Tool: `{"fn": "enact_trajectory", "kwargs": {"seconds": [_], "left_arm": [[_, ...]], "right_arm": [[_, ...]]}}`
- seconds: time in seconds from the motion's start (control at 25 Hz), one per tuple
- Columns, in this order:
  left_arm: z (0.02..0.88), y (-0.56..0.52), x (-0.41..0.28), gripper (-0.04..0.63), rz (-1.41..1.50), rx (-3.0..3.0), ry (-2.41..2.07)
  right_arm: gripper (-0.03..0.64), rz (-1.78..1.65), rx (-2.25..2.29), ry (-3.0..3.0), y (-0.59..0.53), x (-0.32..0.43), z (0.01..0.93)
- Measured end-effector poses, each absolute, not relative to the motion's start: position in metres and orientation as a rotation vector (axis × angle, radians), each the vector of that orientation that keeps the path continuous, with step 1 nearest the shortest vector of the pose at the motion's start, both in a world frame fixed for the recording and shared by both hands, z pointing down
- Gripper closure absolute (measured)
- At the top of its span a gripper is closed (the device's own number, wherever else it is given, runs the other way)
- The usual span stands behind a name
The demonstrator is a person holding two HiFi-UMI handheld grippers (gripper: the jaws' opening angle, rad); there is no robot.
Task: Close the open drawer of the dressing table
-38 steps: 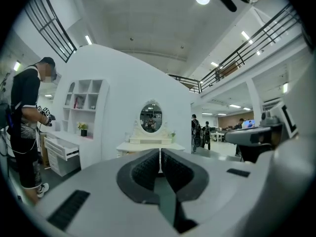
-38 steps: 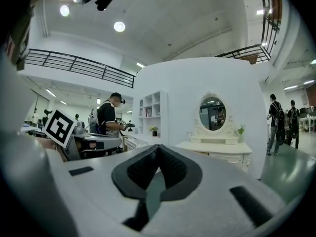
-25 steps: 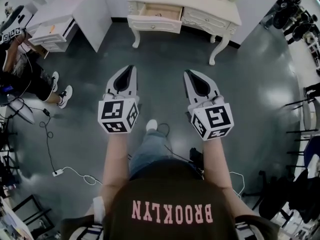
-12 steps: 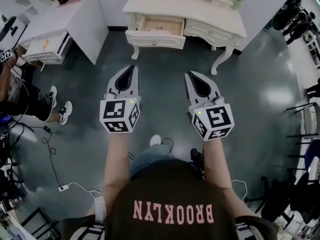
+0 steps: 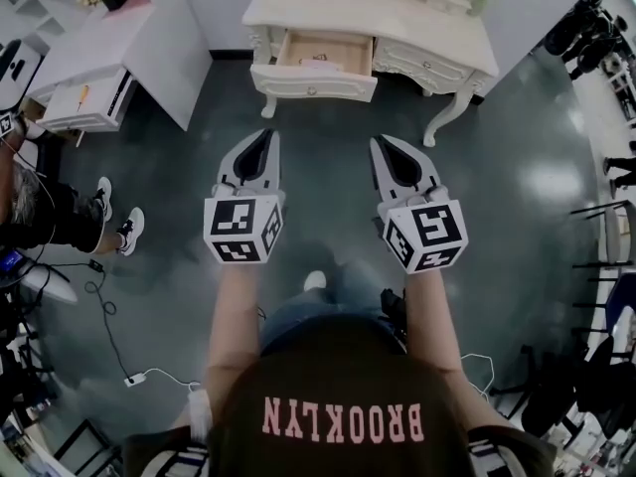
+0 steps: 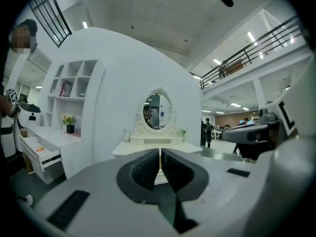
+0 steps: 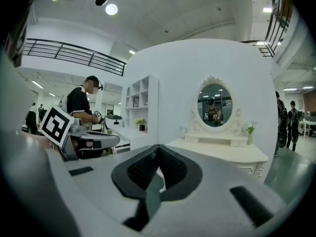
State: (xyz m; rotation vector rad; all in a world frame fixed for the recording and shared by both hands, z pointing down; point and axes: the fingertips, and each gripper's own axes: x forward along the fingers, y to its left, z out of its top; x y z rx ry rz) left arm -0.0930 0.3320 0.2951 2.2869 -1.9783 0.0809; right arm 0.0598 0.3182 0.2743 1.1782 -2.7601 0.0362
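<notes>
Head view gives me both claws pinched together with nothing in them: left claw (image 5: 262, 135) and right claw (image 5: 379, 141), side by side over the dark floor (image 5: 318, 182). The open drawer (image 5: 316, 68) sits ahead of them, well apart, more in line with the left claw (it juts from under the dressing table's cream worktop (image 5: 417, 30)).

A dark, glossy floor (image 5: 328, 177) fills the middle of the head view. A white desk (image 5: 129, 28) stands at upper left, and cables (image 5: 99, 296) trail at lower left. Behind rise a curved white wall (image 6: 123, 73) and open shelving (image 6: 74, 85), with a balcony railing (image 6: 256, 46) at upper right and a round ceiling lamp (image 7: 111, 9).
</notes>
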Motion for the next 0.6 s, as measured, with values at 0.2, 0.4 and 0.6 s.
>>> {"fn": "enact_trajectory", "kwargs": {"seconds": [0.2, 0.4, 0.6], "left_arm": [[0.297, 0.324, -0.104, 0.582, 0.065, 2.274, -1.988], [0.300, 0.312, -0.110, 0.583, 0.062, 2.269, -1.999], [0.304, 0.294, -0.118, 0.582, 0.057, 2.253, -2.015]], "right_arm": [[0.620, 0.039, 1.192, -2.752, 0.308, 0.056, 0.278], [0.620, 0.031, 1.198, -2.749, 0.292, 0.051, 0.281], [0.620, 0.013, 1.213, -2.747, 0.272, 0.049, 0.284]]}}
